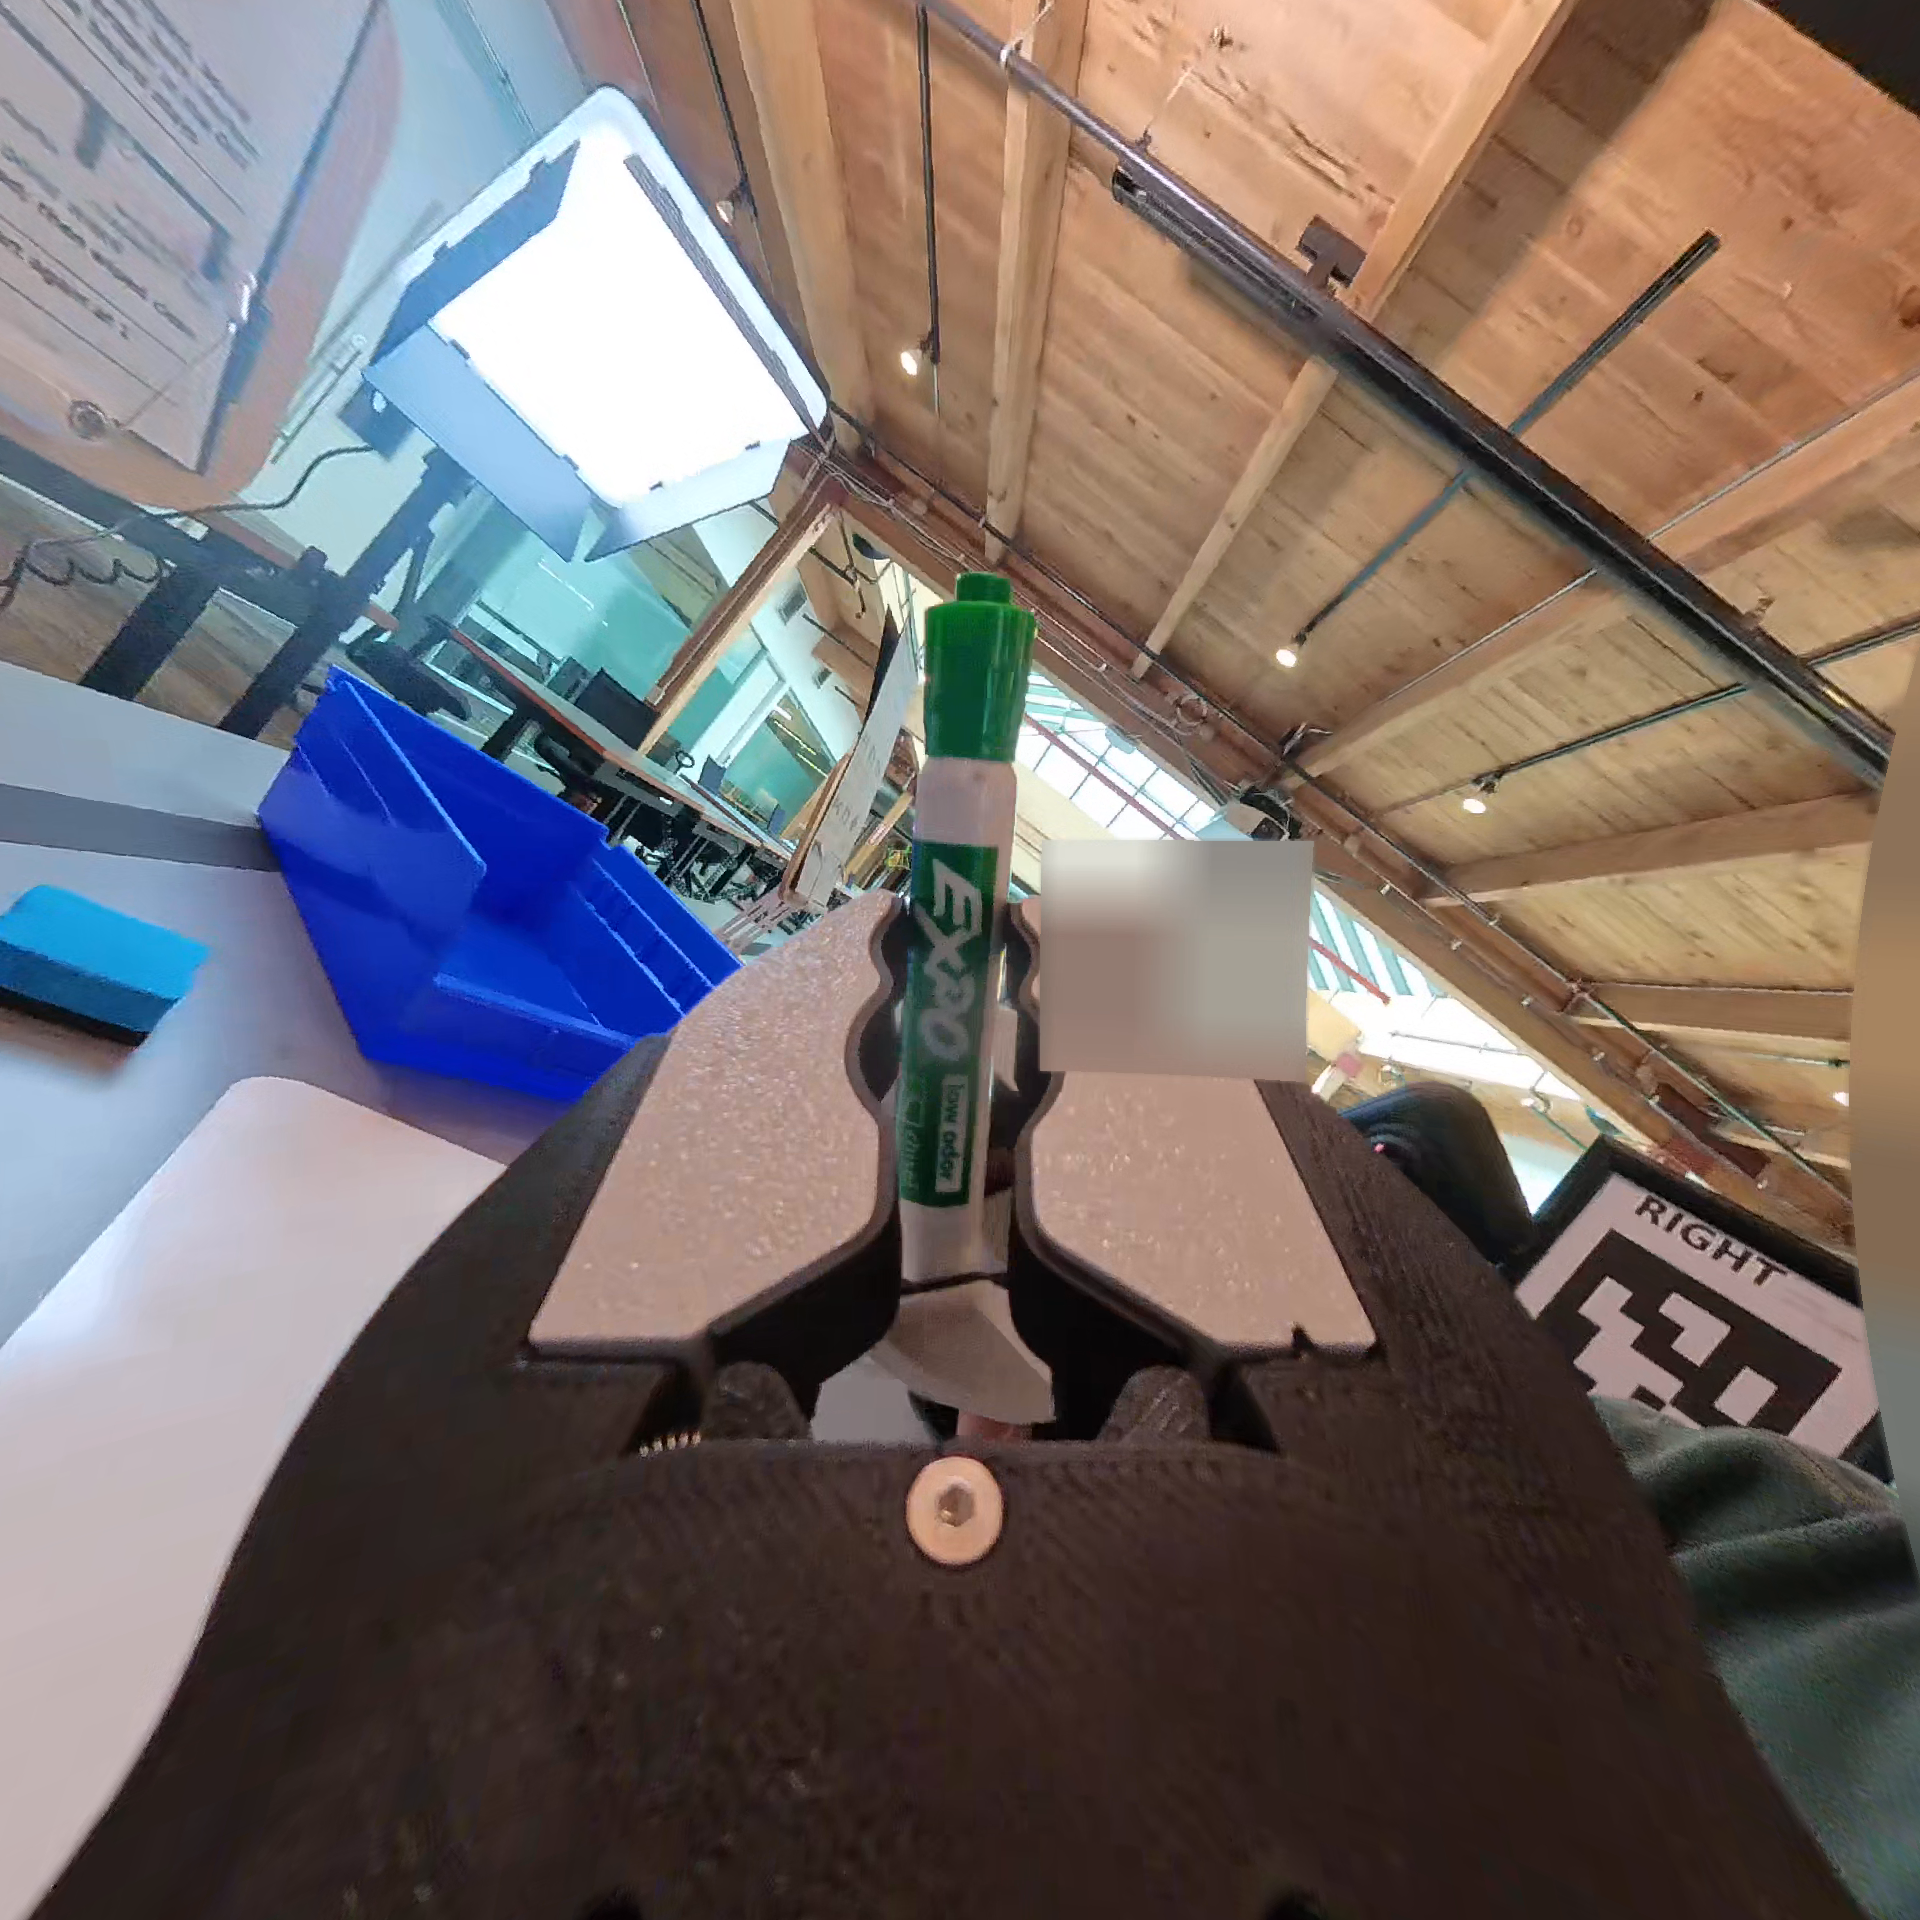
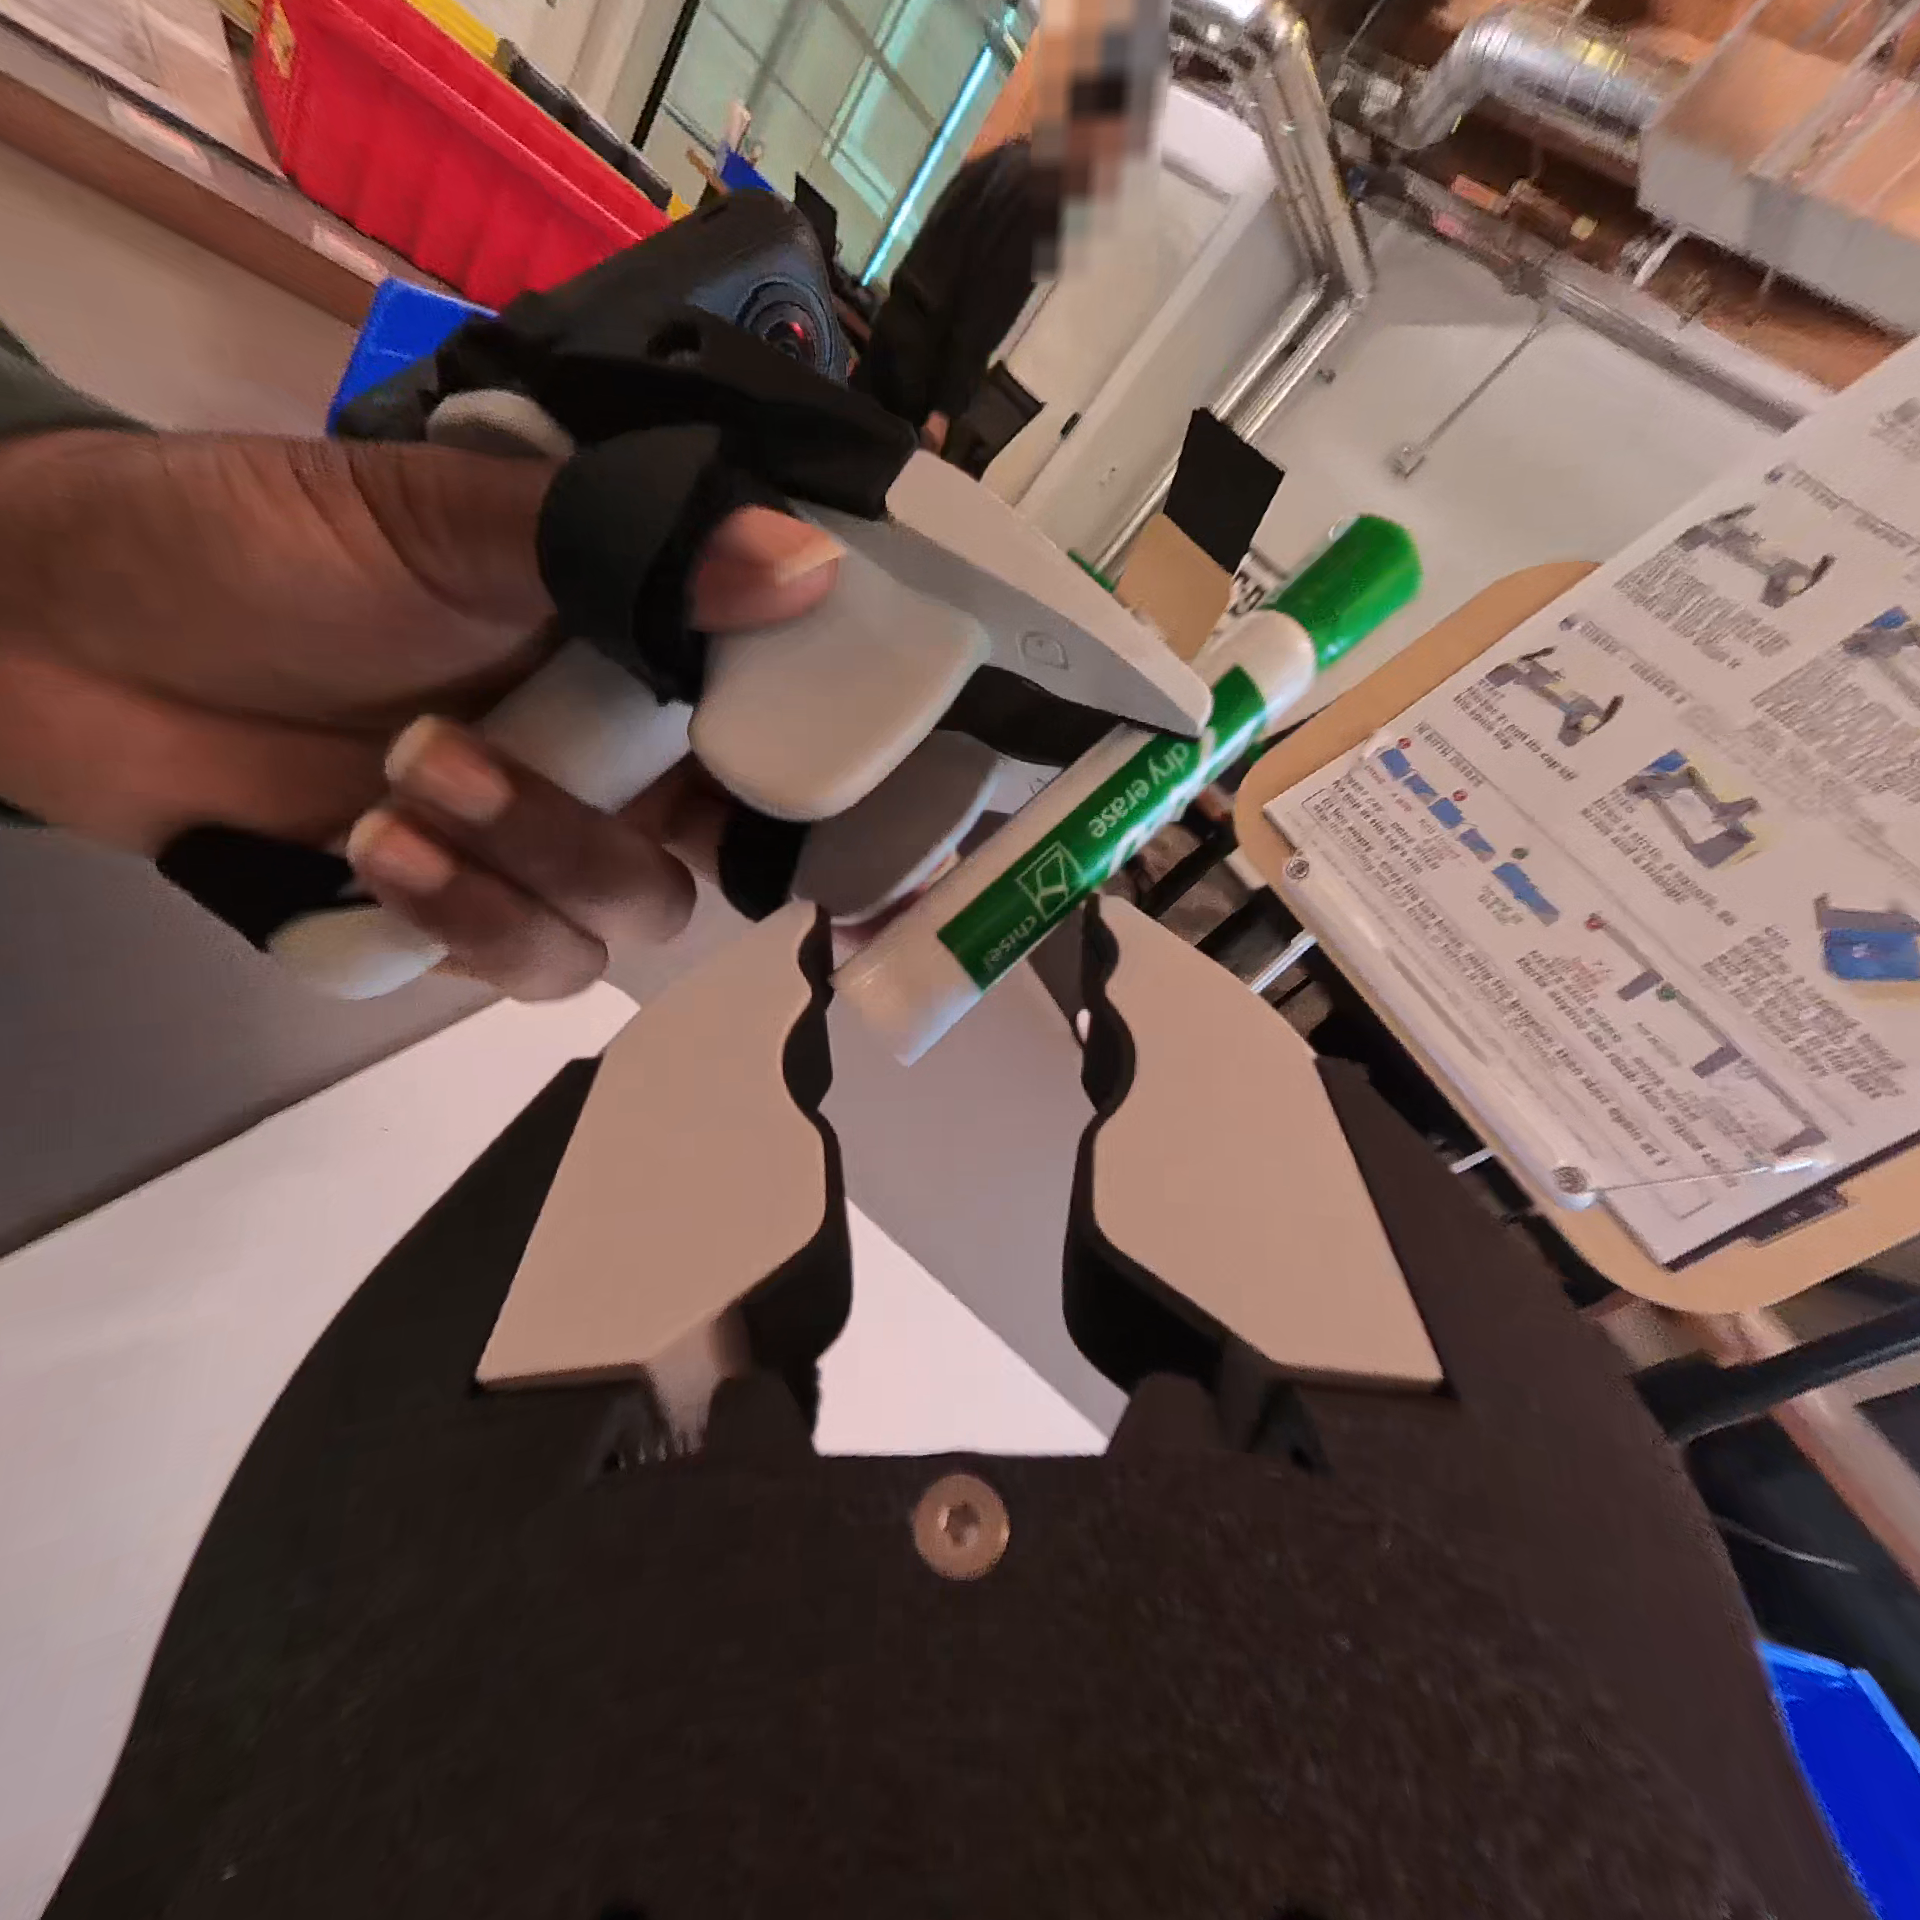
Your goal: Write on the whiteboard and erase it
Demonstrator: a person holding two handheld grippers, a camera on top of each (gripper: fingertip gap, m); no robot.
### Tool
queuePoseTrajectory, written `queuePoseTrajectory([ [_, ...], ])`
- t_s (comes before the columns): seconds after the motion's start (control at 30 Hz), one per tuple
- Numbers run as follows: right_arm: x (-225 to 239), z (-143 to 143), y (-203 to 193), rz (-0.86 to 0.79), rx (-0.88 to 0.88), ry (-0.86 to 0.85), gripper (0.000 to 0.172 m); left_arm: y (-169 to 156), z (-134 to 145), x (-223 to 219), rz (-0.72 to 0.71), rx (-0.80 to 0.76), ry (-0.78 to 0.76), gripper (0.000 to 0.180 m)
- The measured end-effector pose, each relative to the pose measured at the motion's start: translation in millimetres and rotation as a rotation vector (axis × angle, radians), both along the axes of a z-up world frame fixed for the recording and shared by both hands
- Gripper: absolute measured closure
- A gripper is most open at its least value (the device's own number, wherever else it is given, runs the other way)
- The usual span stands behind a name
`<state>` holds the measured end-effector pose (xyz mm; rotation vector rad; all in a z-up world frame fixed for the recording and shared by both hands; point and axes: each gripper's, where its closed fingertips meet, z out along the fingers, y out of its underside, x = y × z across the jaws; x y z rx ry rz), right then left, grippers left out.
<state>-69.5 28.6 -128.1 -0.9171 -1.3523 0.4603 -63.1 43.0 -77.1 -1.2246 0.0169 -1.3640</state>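
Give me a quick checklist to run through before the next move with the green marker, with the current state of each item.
1. Left gripper clamped on the green marker: ok, fingers press both sides of the barrel.
2. Cap off for writing: not ok, it is on.
3. Right gripper free to take the cap: ok, jaws open and holding nothing.
4. Right gripper lined up with the cap: not ok, its fingertips flank the marker's rear end.
5. Eraser available: ok, lying on the table beside the blue bin.
6. Whiteboard clean: cannot tell, only part shows.
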Motion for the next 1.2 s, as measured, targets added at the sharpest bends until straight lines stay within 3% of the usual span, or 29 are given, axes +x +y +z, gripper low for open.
queuePoseTrajectory([
  [0.03, 2.8, 1.3, 0.5, 0.0, 0.041, 0.012, 0.137, -1.2, 0.5, -3.0, -0.004, 0.01, 0.009, 0.158],
  [0.13, 16.8, 19.1, 11.1, -0.029, 0.085, 0.093, 0.15, -5.5, 2.3, -15.8, -0.049, 0.01, -0.03, 0.16],
  [0.3, 16.3, 22.6, 7.3, 0.016, 0.092, 0.099, 0.134, -17.6, -5.7, 2.1, -0.163, -0.02, -0.034, 0.163],
  [0.6, 14.2, 19.0, -13.3, 0.076, 0.188, 0.066, 0.137, -31.8, -16.9, 28.7, -0.321, -0.058, -0.01, 0.163],
  [0.73, 22.1, 21.6, -9.2, 0.121, 0.039, 0.075, 0.137, -29.9, -14.8, 15.5, -0.27, 0.03, 0.157, 0.151],
  [0.9, 29.7, 13.5, -17.4, 0.357, -0.332, 0.054, 0.137, -37.5, -33.8, 2.5, -0.13, 0.209, 0.634, 0.139],
  [0.97, 29.9, 5.8, -27.7, 0.458, -0.441, 0.017, 0.137, -39.3, -43.4, 0.7, -0.086, 0.242, 0.759, 0.138],
  [1.07, 27.3, -3.4, -40.4, 0.544, -0.534, -0.019, 0.137, -41.3, -52.8, -0.3, -0.084, 0.232, 0.807, 0.14],
  [1.2, 24.0, -14.7, -48.9, 0.589, -0.624, -0.066, 0.137, -50.6, -62.6, 2.6, -0.155, 0.235, 0.828, 0.159],
])
